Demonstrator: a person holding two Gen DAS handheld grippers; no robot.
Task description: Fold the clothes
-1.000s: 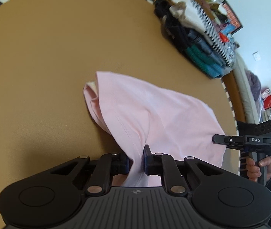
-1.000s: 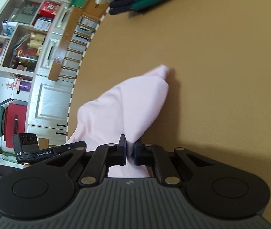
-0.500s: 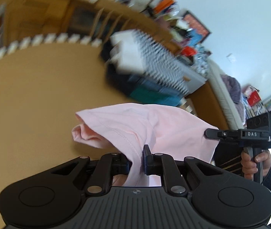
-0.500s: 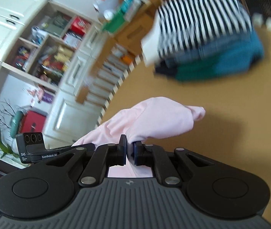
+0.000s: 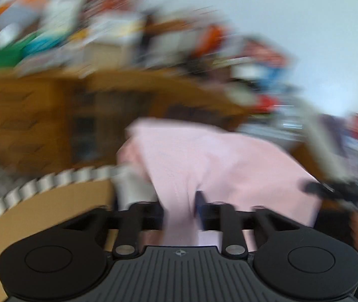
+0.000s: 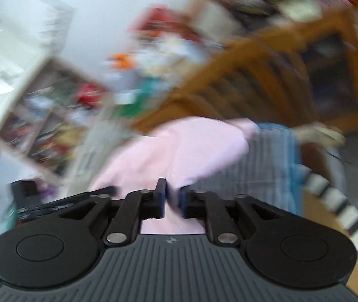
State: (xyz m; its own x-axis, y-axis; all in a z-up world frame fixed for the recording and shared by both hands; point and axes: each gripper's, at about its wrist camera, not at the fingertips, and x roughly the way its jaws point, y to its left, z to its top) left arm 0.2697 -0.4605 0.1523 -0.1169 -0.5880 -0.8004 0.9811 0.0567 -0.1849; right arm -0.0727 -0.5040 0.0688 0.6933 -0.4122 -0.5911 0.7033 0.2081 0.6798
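Note:
A folded pale pink garment (image 5: 204, 161) hangs lifted between both grippers, clear of the brown table (image 5: 42, 211). My left gripper (image 5: 181, 201) is shut on its near edge. My right gripper (image 6: 172, 196) is shut on the other near edge of the pink garment (image 6: 179, 151). The right gripper also shows at the right of the left wrist view (image 5: 335, 191). Both views are heavily blurred by motion.
A stack of folded clothes with a striped top (image 6: 267, 166) lies just beyond the pink garment. A wooden chair (image 6: 267, 75) and cluttered shelves (image 6: 53, 115) stand behind. The table's checkered rim (image 6: 350, 221) shows at the right.
Both grippers have lifted the pink garment off the table and swung it up and forward toward the stack of folded clothes. The views now tilt up to the room.

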